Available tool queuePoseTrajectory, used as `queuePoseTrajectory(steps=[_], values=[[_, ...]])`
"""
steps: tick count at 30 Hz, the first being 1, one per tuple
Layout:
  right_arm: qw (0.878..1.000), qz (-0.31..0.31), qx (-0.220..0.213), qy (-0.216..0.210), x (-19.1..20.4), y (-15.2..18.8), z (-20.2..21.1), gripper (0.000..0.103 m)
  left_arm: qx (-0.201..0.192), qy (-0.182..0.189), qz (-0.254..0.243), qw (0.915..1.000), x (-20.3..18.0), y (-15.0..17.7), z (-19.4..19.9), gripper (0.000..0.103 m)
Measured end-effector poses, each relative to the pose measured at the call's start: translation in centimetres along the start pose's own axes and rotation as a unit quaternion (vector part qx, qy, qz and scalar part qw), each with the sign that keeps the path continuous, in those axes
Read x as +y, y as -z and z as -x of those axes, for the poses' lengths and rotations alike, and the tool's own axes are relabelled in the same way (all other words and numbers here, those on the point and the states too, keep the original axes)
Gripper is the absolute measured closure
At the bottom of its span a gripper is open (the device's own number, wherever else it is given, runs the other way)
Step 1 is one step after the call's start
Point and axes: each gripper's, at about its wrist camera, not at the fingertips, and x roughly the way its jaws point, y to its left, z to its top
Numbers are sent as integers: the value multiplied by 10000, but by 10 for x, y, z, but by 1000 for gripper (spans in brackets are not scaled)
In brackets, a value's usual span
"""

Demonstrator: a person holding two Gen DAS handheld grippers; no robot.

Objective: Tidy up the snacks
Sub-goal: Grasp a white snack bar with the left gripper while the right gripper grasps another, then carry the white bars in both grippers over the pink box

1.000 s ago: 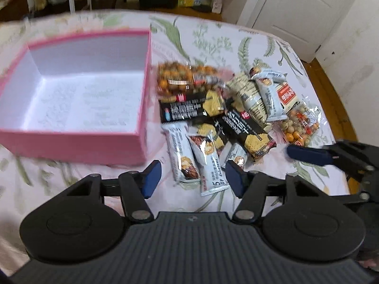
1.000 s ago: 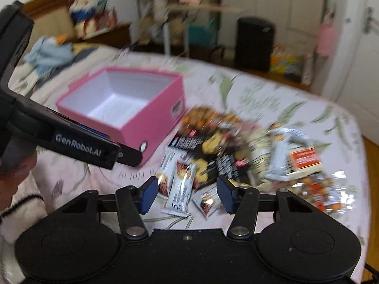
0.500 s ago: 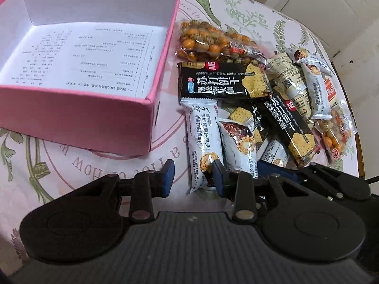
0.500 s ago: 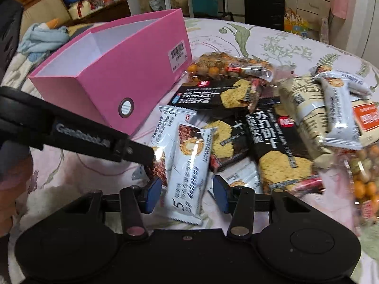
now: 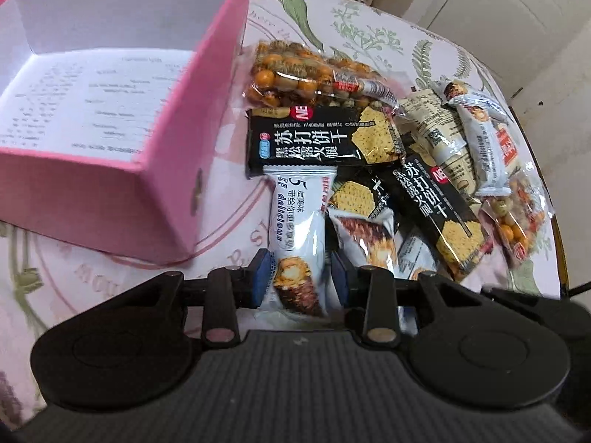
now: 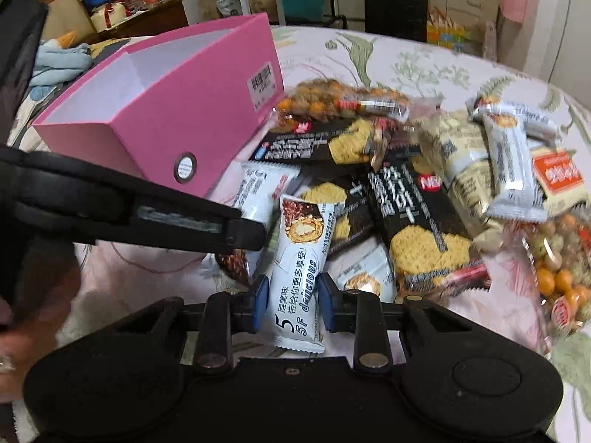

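Observation:
A pile of snacks lies on a floral tablecloth (image 5: 351,18) to the right of an open pink box (image 5: 110,192). My left gripper (image 5: 301,278) is low over the near end of the pile. Its blue pads pinch the lower end of a white snack bar (image 5: 299,221), which still rests on the cloth. My right gripper (image 6: 293,302) is closing, and its pads press on both sides of a second white snack bar (image 6: 299,269). In the right wrist view one of the left gripper's fingers (image 6: 236,230) reaches in from the left, just beside that bar.
Black cracker packs (image 5: 321,140) (image 5: 439,206), two clear bags of coated nuts (image 5: 306,74) (image 5: 517,221), beige packs (image 5: 436,129) and another white bar (image 5: 480,136) crowd the pile. The box (image 6: 184,110) holds only a printed sheet. The table edge (image 5: 554,229) runs close on the right. A hand (image 6: 22,332) shows at left.
Both grippers have come down onto the near end of the snack pile. Their jaws have narrowed from wide apart, and each is now around a white bar.

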Motion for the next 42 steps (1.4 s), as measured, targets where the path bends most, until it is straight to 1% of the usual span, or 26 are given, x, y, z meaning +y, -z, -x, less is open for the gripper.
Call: queuePoseTrajectory(steps=[3,6,8,10,11,13,16,20,23,28,31,34,35,38,39,40,42], values=[[10000,-71,-10,-40,-3,3,-4,70,18,-92,3,10000,-1,-2,-6,69],[10000,11,-93,-25,-2,4,-5,70,10,-187,-176,9997,-3,1,-6,69],[9999,61,-122,-4,0,5,-5,70,24,-346,-418,9985,-8,2,-5,78],[9997,155,-201,16,1,7,-4,71,73,-396,-562,9976,-11,2,-3,79],[9996,172,-222,23,2,6,-4,71,95,-395,-537,9977,-11,2,-1,80],[9997,147,-219,13,2,6,-3,71,290,-377,-448,9979,-10,-1,0,80],[9998,85,-192,30,1,7,-1,71,504,-215,-215,9983,-5,-1,6,80],[9999,5,-151,32,1,6,7,71,508,-127,-182,9985,-5,4,15,80],[9995,175,8,258,6,7,12,71,550,-209,-239,9980,-8,9,17,80],[9998,-86,161,42,2,9,25,71,541,-221,-397,9975,-14,11,36,80],[9998,-3,209,-4,5,12,34,71,573,-223,-488,9969,-16,12,49,80],[9996,-11,273,-95,6,13,46,71,442,-493,-787,9947,-23,17,60,80],[9995,-15,289,-128,7,13,50,71,442,-523,-830,9942,-24,18,63,80],[9994,102,296,-146,9,13,64,72,590,-333,-733,9950,-19,20,72,80],[9994,99,297,-147,10,13,68,72,633,-319,-719,9949,-19,21,75,80],[9994,76,308,-156,10,13,73,72,698,-332,-687,9946,-17,21,79,80],[9992,39,357,-157,12,12,80,72,729,-470,-725,9936,-17,22,87,80]])
